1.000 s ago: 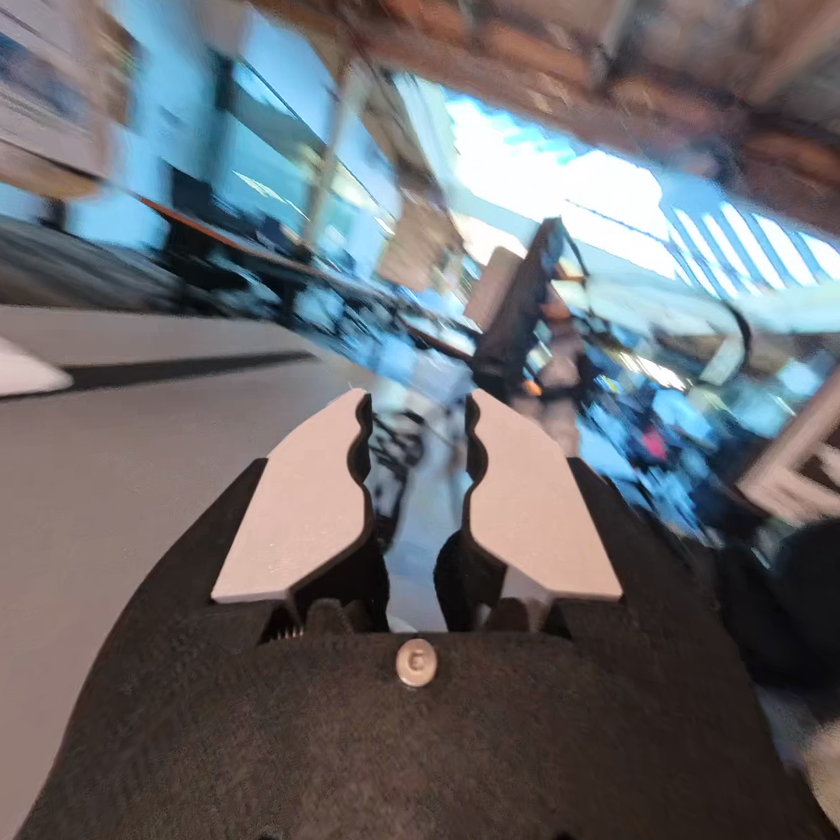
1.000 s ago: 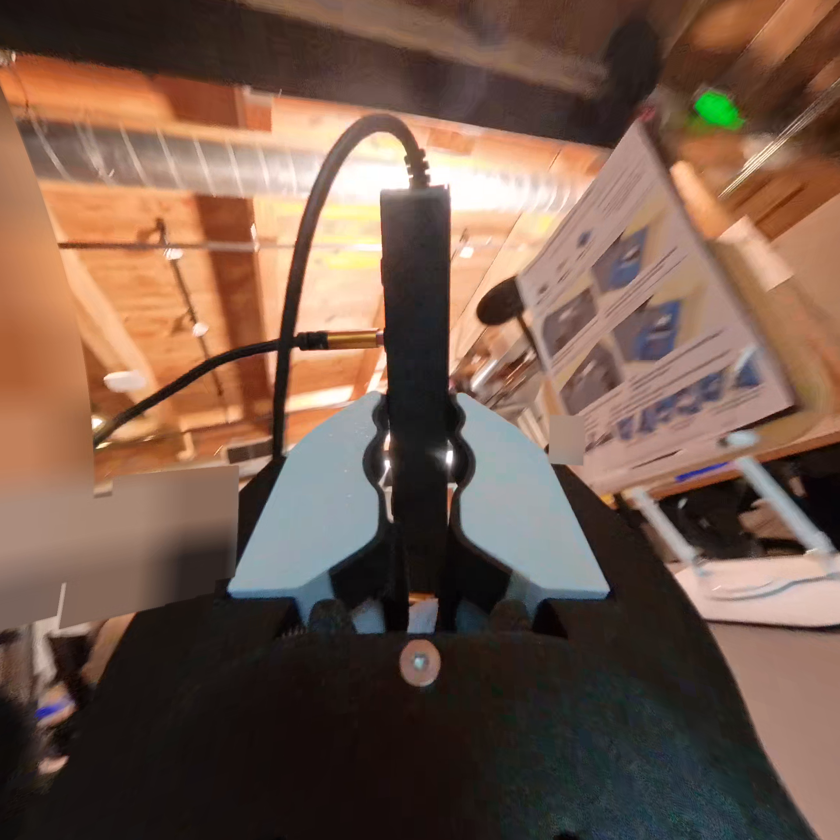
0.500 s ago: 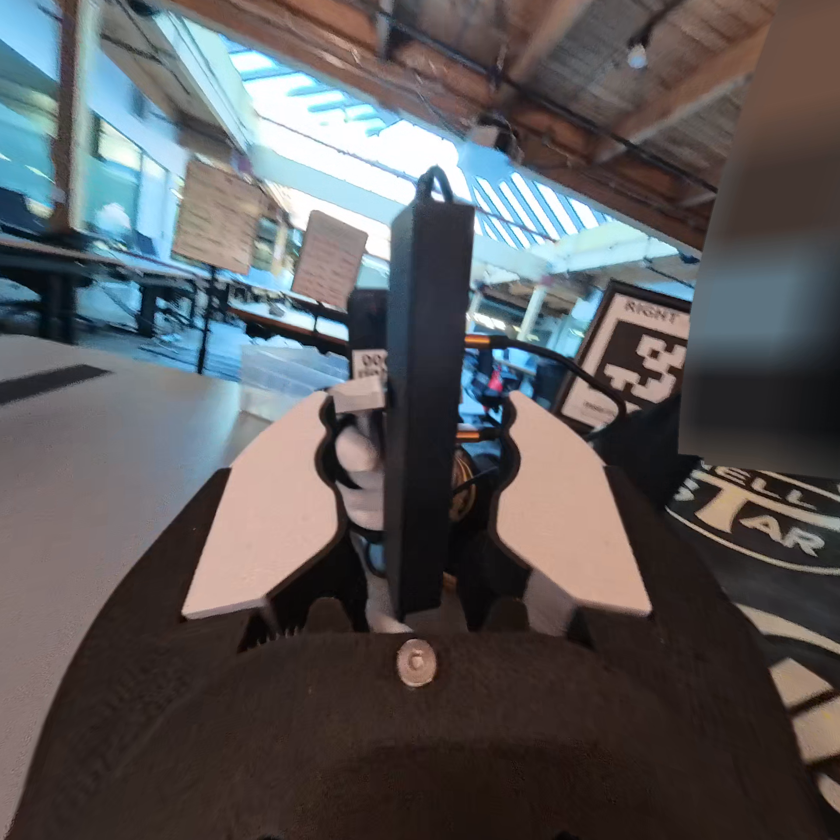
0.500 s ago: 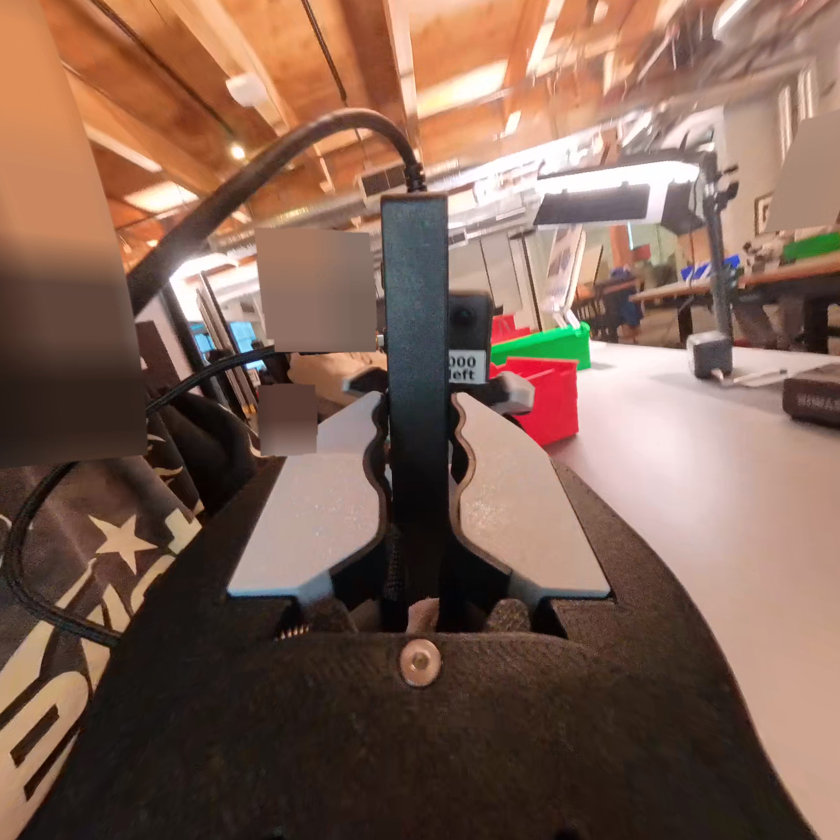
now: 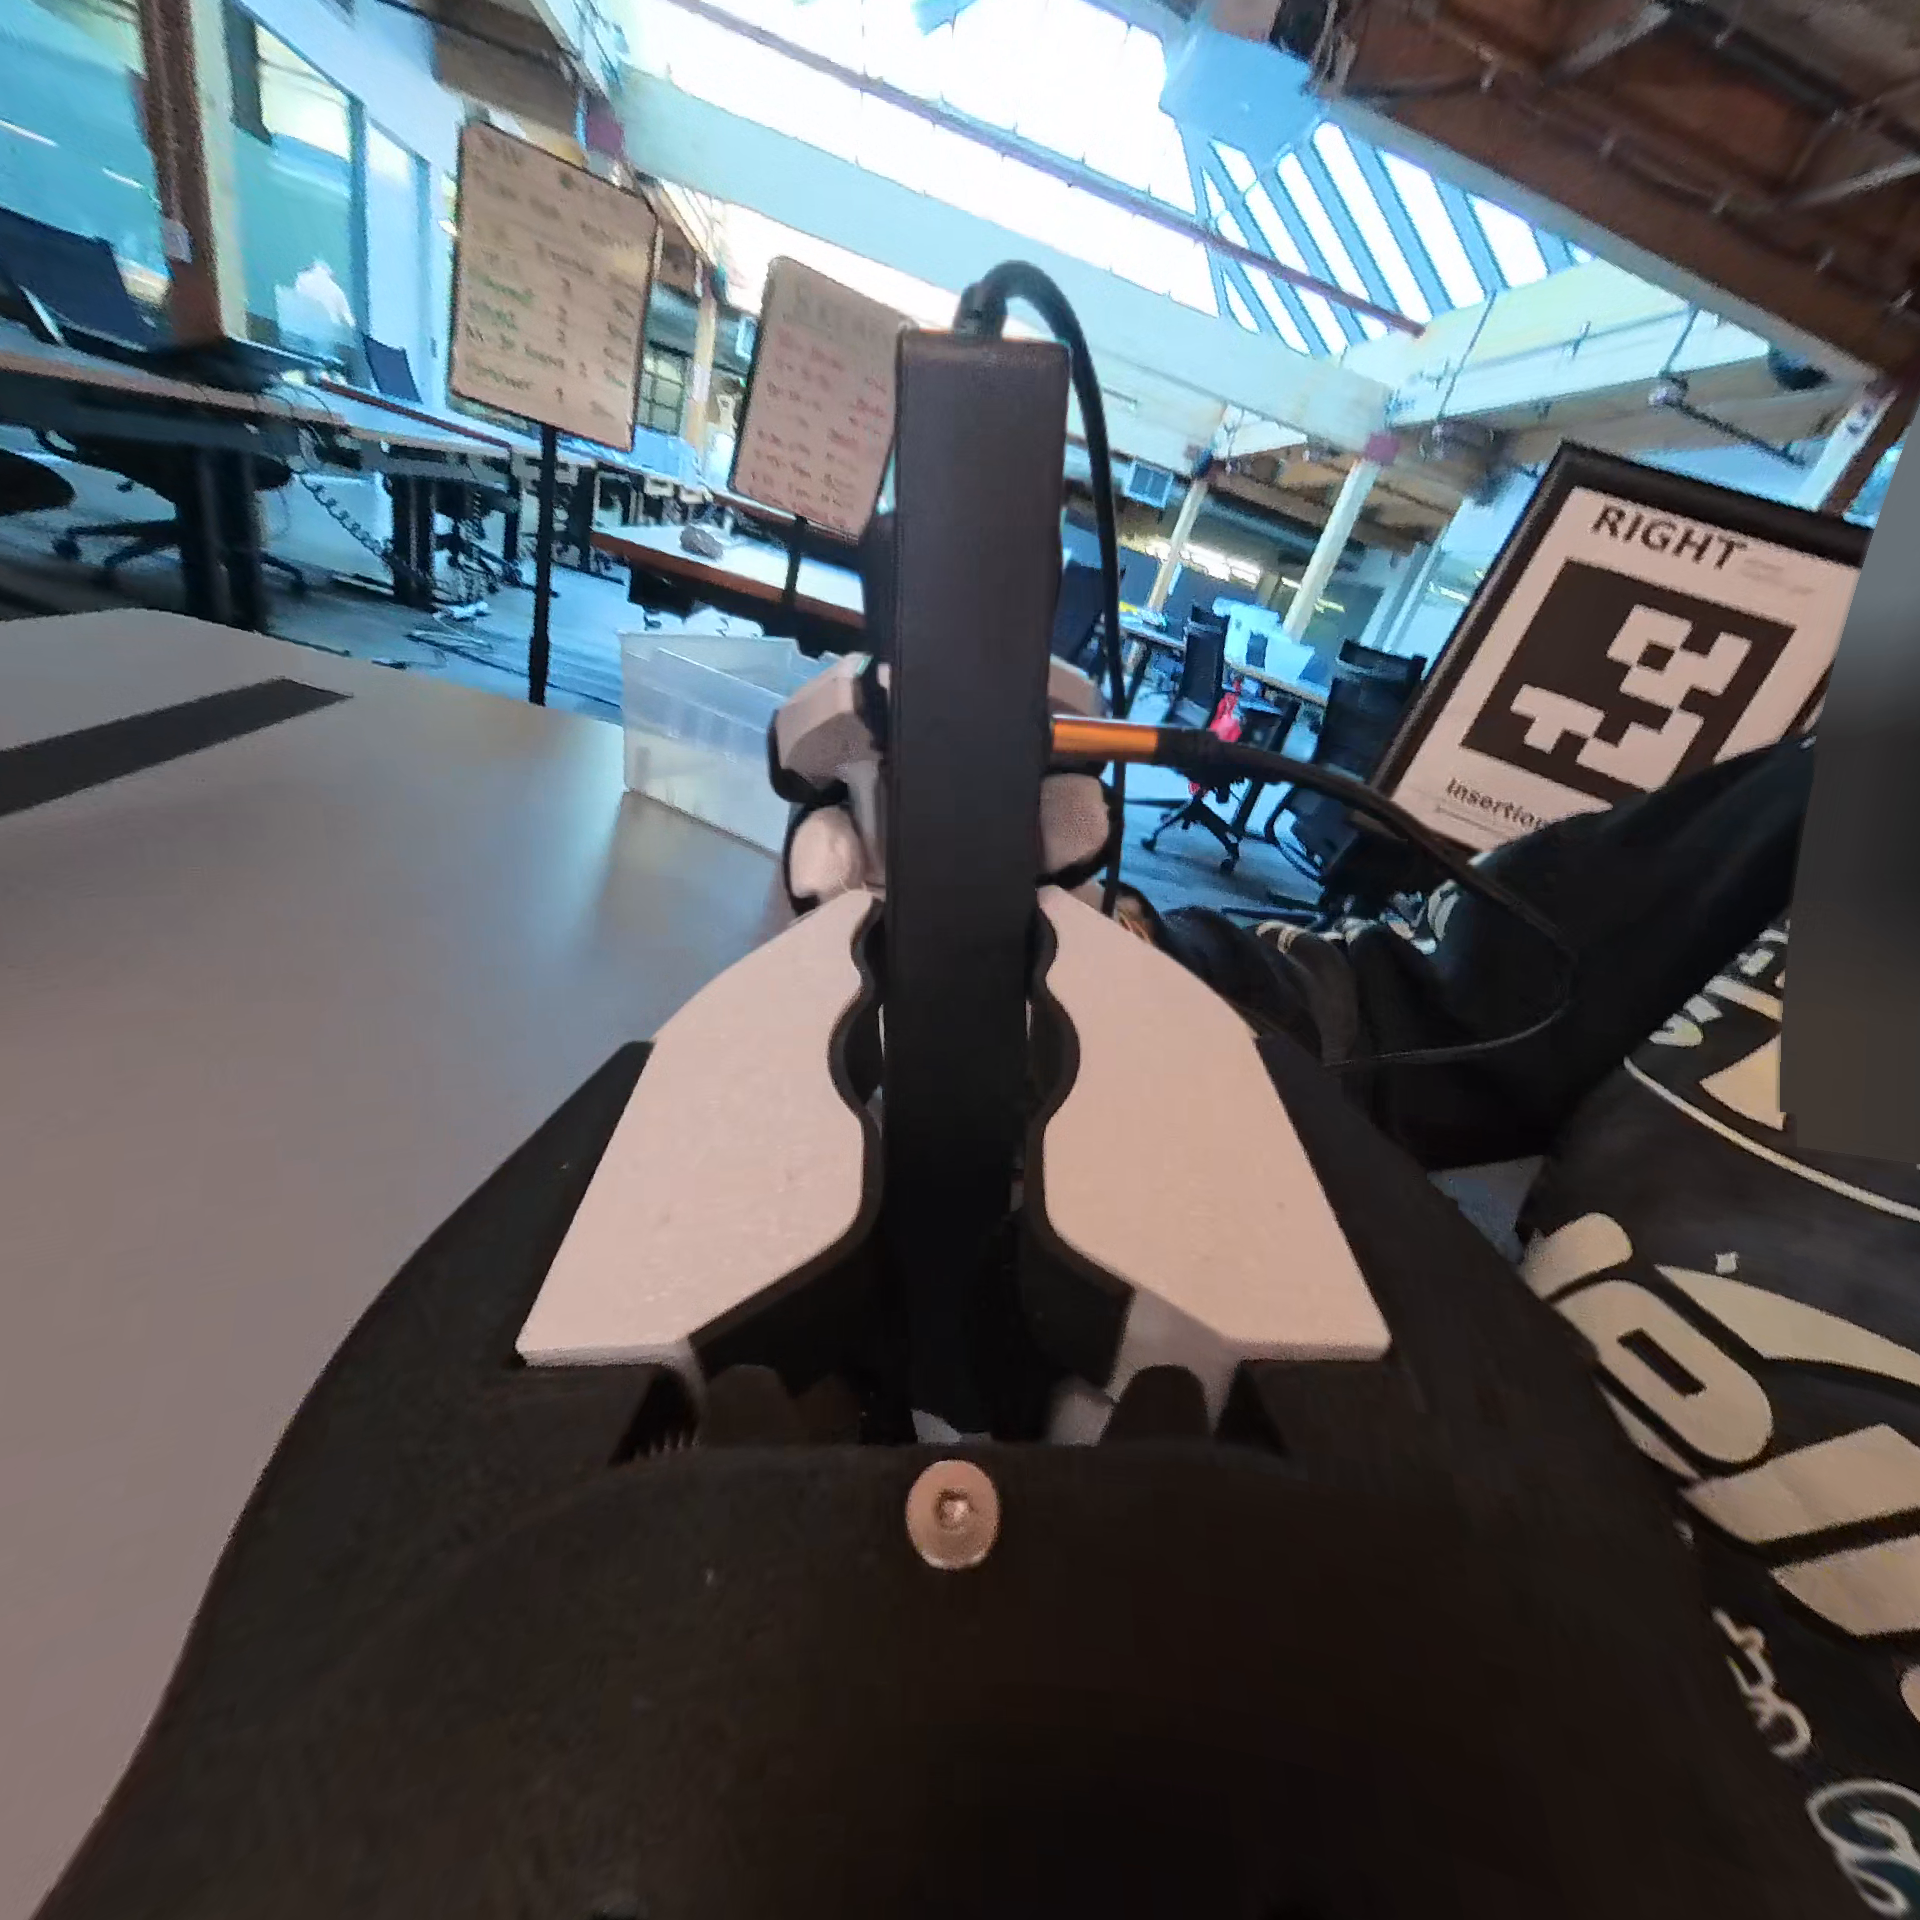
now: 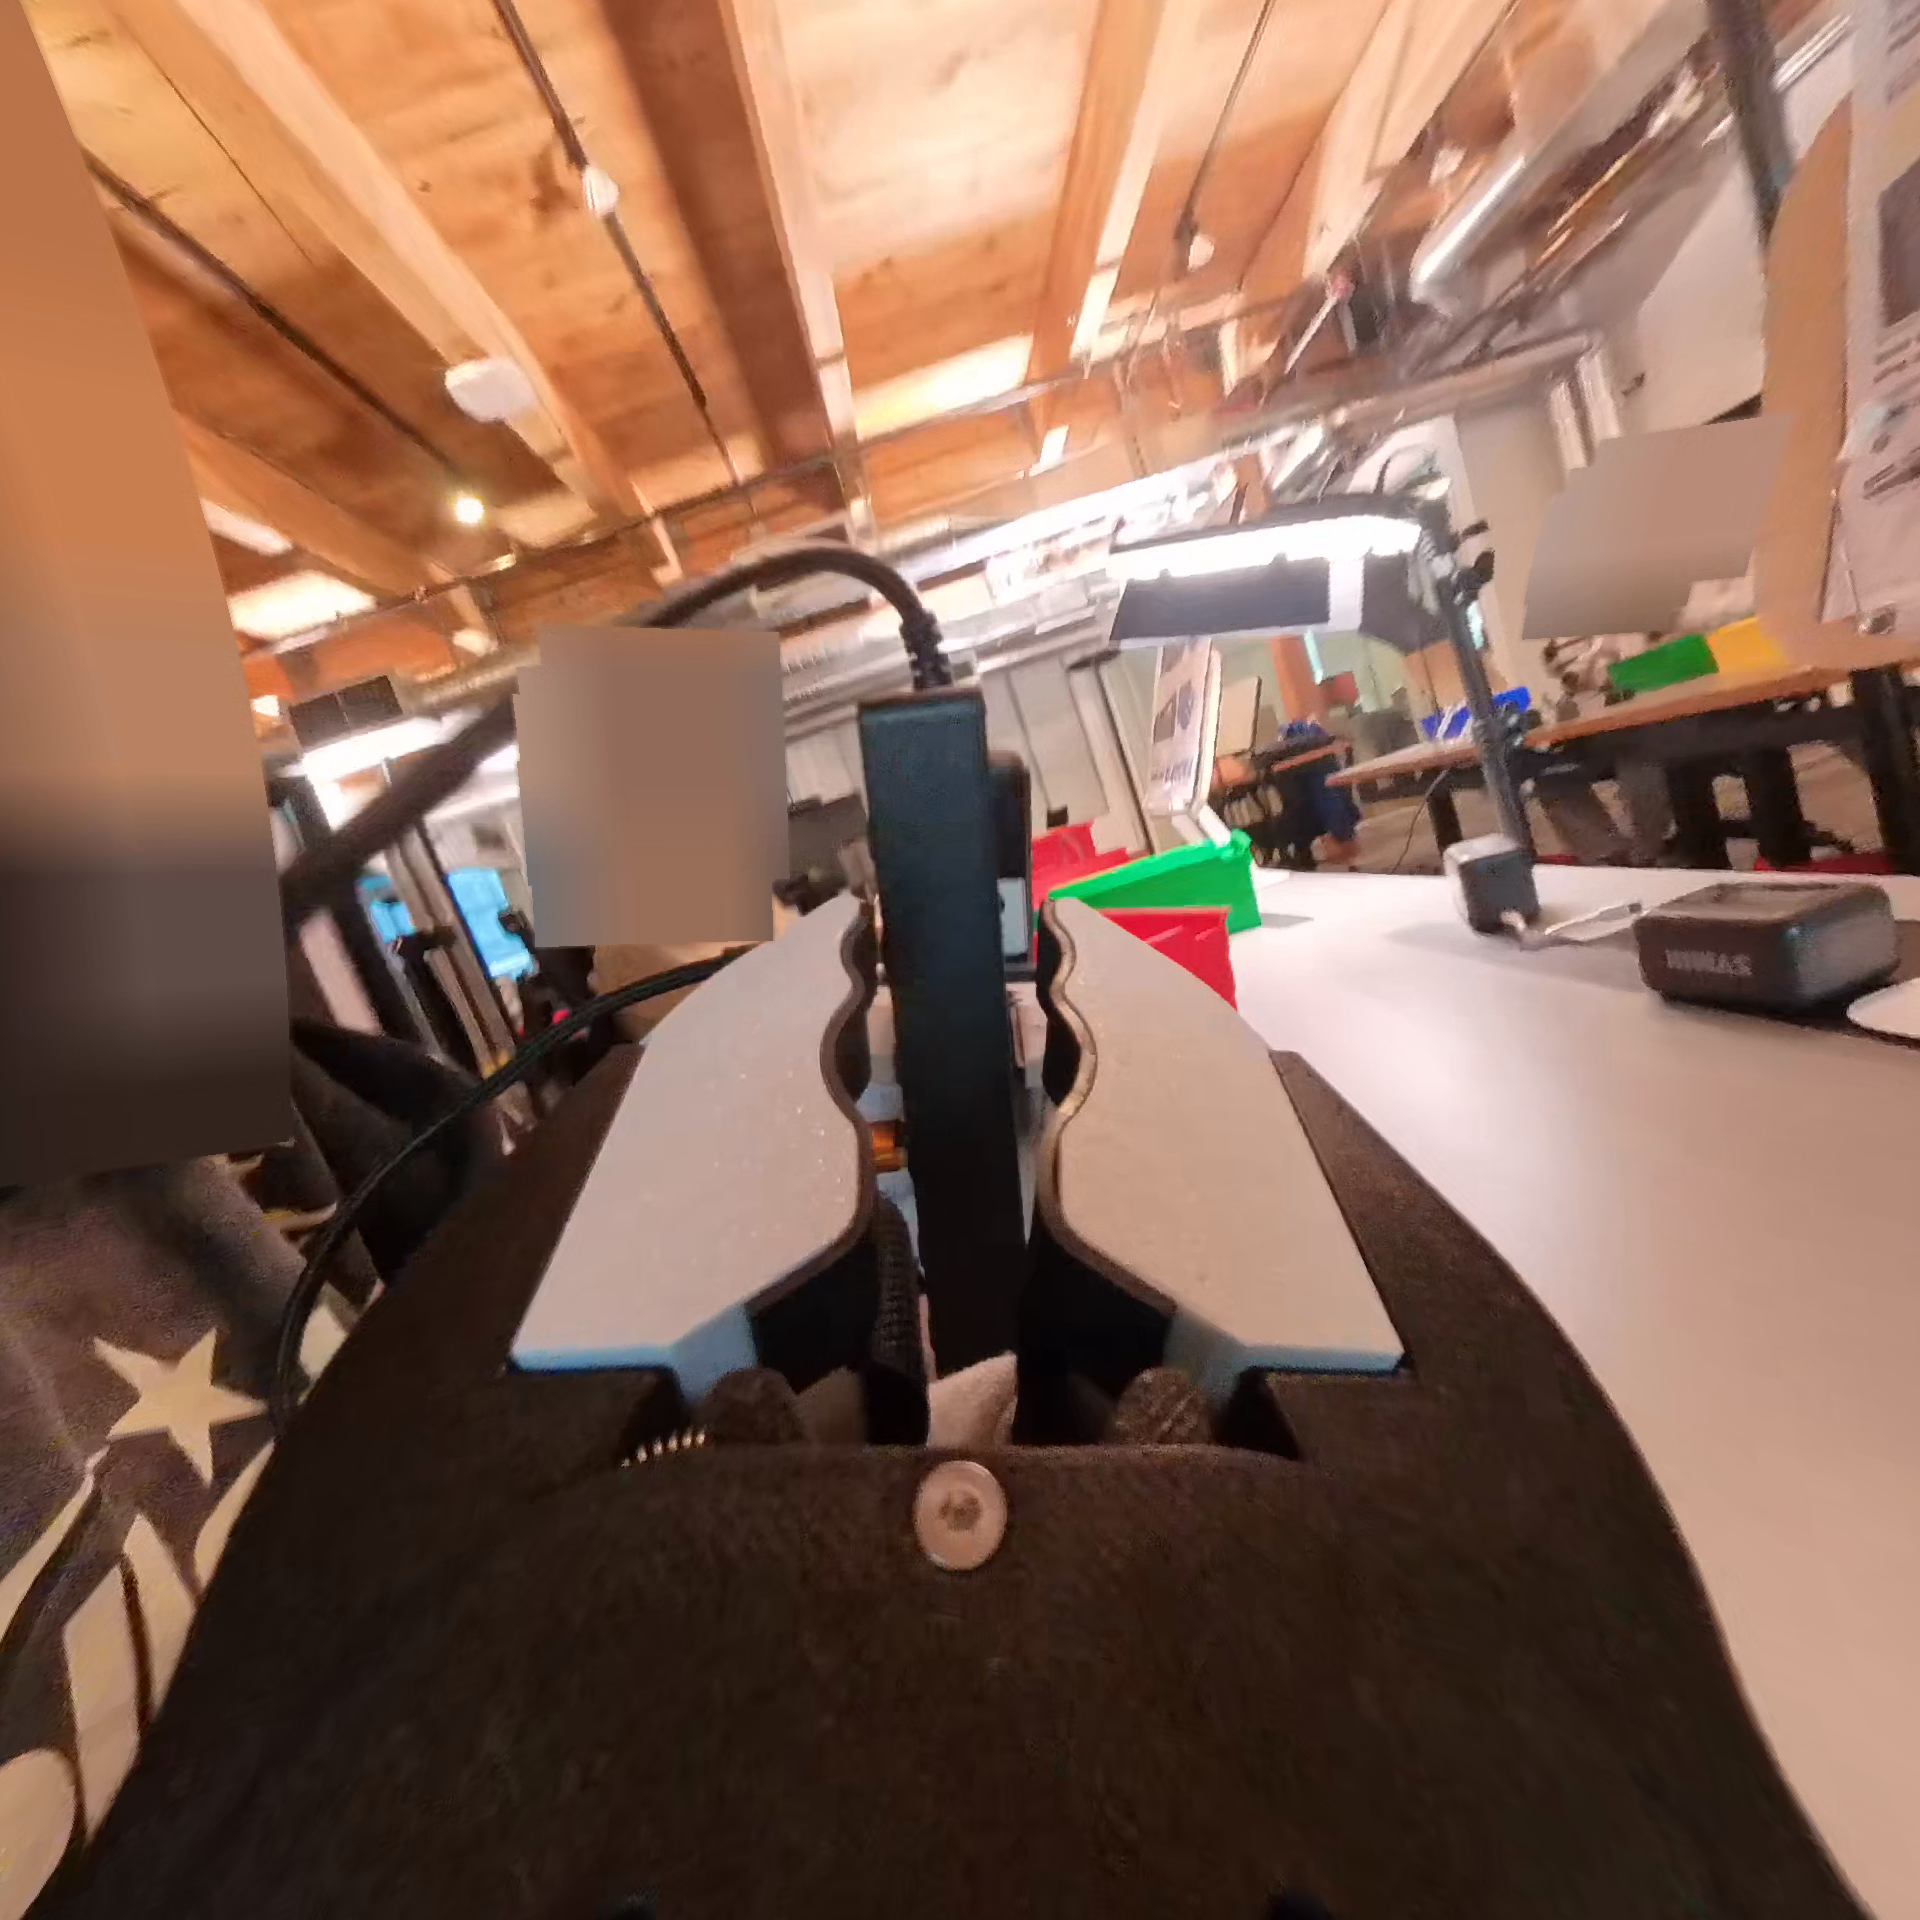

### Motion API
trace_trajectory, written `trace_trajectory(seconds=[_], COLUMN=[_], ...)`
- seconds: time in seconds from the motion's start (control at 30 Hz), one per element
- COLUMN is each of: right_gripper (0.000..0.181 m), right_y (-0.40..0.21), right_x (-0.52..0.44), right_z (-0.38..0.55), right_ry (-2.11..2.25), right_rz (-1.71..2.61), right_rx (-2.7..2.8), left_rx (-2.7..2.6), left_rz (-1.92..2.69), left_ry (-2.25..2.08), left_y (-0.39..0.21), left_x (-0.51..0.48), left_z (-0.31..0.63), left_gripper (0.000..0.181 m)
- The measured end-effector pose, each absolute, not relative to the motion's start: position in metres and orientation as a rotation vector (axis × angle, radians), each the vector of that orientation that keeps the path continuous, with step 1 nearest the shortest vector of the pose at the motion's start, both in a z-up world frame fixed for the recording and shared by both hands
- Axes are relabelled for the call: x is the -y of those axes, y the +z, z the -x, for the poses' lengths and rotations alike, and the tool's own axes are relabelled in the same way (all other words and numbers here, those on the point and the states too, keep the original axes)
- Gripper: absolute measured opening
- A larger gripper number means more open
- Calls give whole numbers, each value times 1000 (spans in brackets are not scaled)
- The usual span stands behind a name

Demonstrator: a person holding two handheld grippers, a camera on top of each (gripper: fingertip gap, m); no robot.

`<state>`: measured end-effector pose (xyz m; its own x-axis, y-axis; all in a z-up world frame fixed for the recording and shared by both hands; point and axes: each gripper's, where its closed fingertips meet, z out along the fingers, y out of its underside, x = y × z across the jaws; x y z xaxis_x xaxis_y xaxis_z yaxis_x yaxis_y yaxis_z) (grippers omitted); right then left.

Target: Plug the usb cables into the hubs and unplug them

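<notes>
A black USB hub [image 5: 977, 727] stands upright between my two grippers, which face each other. My left gripper [image 5: 956, 925] is shut on the hub's lower part. A black cable with a gold plug [image 5: 1107, 740] sits in the hub's right side, and the hub's own cable [image 5: 1086, 468] leaves its top. In the right wrist view the hub [image 6: 935, 935] stands between the fingers of my right gripper [image 6: 951, 914], which is open with a narrow gap on each side. Parts of the right gripper [image 5: 821, 727] show behind the hub in the left wrist view.
The grey table [image 5: 312, 987] runs along one side, with a clear plastic bin [image 5: 707, 717] at its far edge. Red and green bins [image 6: 1164, 894], a black box [image 6: 1766, 940] and a lamp stand [image 6: 1486, 883] are on the table. A person's dark printed shirt [image 5: 1714, 1351] is close by. Less than 4 cm separates the two grippers' tips.
My left gripper has swung over to the hub and shut on it. My right gripper, which held the hub before, has opened its jaws off it.
</notes>
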<state>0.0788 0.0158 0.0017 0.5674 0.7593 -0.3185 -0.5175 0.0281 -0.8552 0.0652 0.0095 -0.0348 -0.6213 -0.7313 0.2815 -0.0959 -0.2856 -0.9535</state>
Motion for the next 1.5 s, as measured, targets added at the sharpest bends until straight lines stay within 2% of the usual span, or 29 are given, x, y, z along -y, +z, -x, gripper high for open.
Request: trace_trajectory(seconds=[0.13,0.33,0.5,0.6,0.7,0.8,0.87,0.93,0.97,1.07,1.3,1.43,1.5], right_gripper=[25,25,26,37,44,49,45,24,21,23,25,43,37], right_y=[0,6,-3,-14,-50,-22,20,38,34,4,-15,-39,-38], right_x=[-9,3,-19,-41,-41,-6,10,8,0,-24,-32,-51,-51], right_z=[-62,-50,-63,-114,-216,-260,-236,-180,-152,-104,-64,-71,-75], right_ry=[1033,1154,995,762,436,199,129,170,239,337,-228,79,192], right_rz=[1184,1098,1220,1329,1426,1200,1039,1004,1052,1255,1258,1470,1473], right_rx=[350,400,293,27,-512,-614,-411,-99,26,209,533,370,311], left_rx=[-1628,-1662,-1564,-1350,-1156,-1137,-1169,-1219,-1238,-1271,-1280,-1332,-1363], left_rz=[1021,918,998,1039,1111,1108,1104,1098,1096,1092,1058,909,852], left_ry=[-1994,-2121,-1825,-1680,-1419,-1060,-941,-857,-824,-723,-596,-559,-550], left_y=[-45,-36,-42,-31,-23,-25,-30,-39,-43,-50,-50,-45,-47], left_x=[10,33,1,-35,-81,-109,-111,-108,-106,-107,-112,-89,-78], left_z=[-67,-61,-74,-73,-65,-59,-61,-66,-69,-71,-69,-74,-77], left_gripper=[26,41,25,24,24,24,24,24,24,24,24,24,24])
